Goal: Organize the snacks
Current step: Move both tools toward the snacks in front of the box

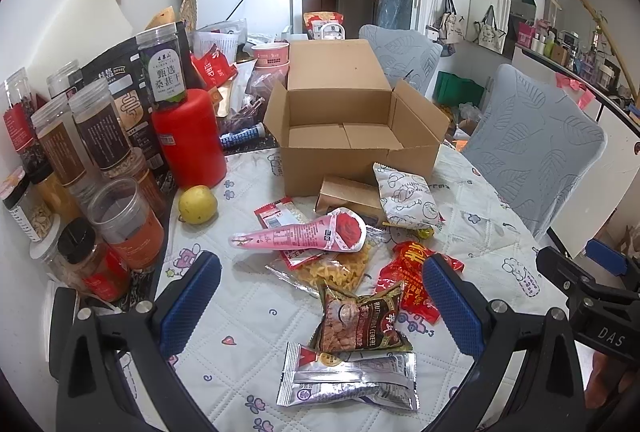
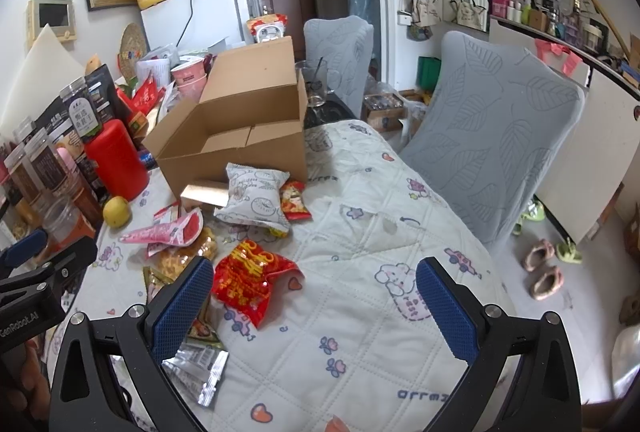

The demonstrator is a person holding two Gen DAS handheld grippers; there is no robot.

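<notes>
So far we have packed nothing: the cardboard box (image 1: 352,127) stands open and empty, while the white puffed bag (image 1: 408,197), pink cone packet (image 1: 304,236), red wrapper (image 2: 250,274) and silver sachet (image 1: 348,378) lie loose before it. Our left gripper (image 1: 320,296) and right gripper (image 2: 316,306) gape wide, holding nothing.

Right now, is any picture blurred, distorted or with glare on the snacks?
Left wrist view: sharp in the middle, fisheye bending at the edges, dark corners; glare on the silver packet. Right wrist view: the same bending, so the grey chair looks curved; shine on the red foil packet; the cardboard box stays clear.
</notes>
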